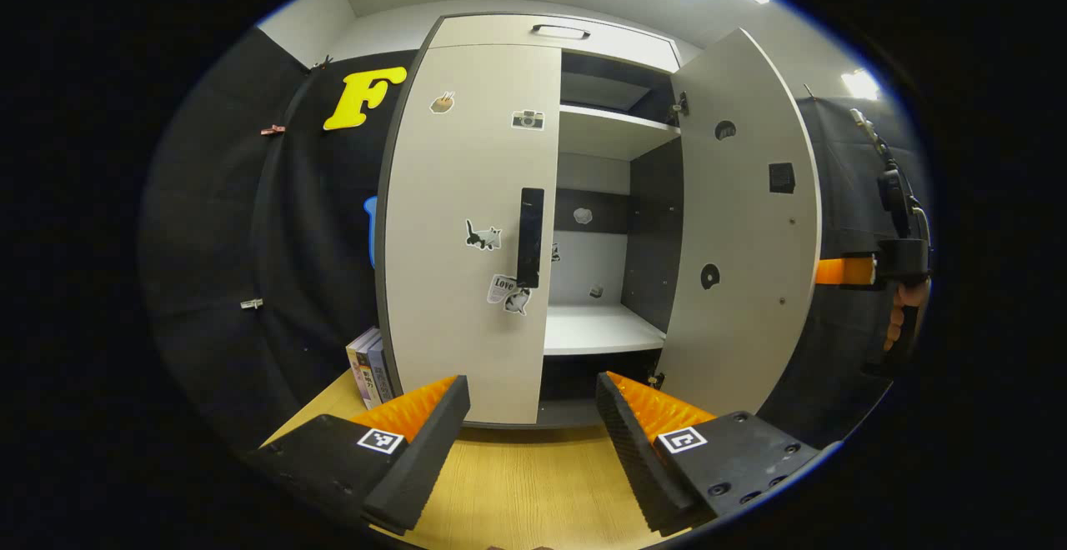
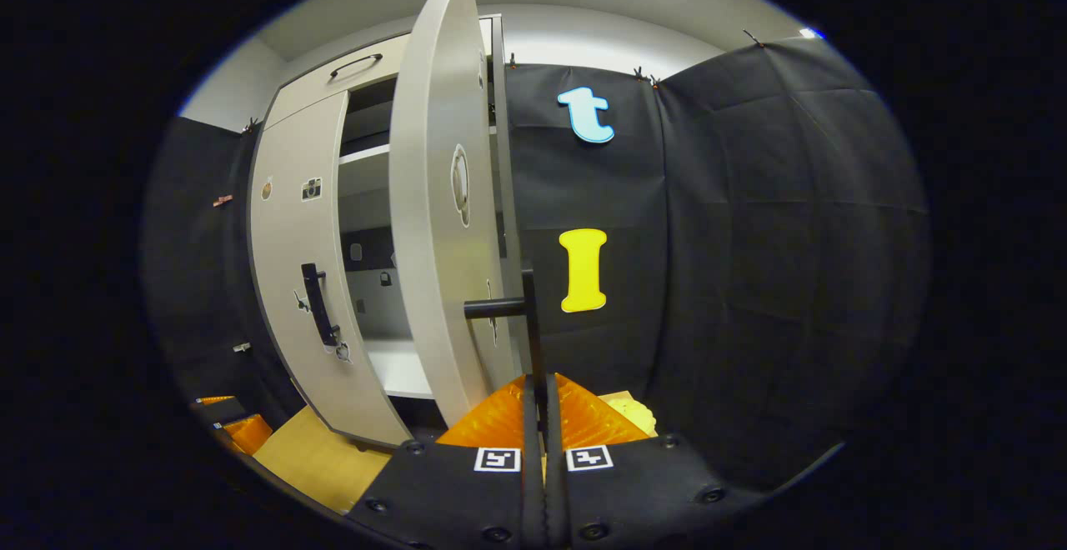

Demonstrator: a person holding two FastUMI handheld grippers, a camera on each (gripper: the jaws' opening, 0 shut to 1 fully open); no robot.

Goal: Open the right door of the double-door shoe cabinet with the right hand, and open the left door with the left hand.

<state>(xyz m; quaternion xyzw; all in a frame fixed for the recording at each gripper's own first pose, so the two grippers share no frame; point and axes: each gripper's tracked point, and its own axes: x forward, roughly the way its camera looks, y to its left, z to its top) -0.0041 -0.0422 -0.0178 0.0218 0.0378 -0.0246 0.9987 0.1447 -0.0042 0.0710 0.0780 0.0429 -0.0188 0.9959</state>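
right door standing open, its handle pinched in the closed right gripper | left door shut, left gripper waiting wide (nothing held) over the counter | risk: left gripper possibly slipping off the slim left handle

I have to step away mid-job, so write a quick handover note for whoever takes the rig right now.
Right hand-held gripper: shut on the right door's handle.
Left hand-held gripper: open, holding nothing, in front of the cabinet and facing the left door's handle.
Right door: swung well open, shelves exposed.
Left door: closed.
Done: right door opened.
Left: release the right handle, then likely bring the left hand-held gripper up to the left handle, close on it and pull the door open.
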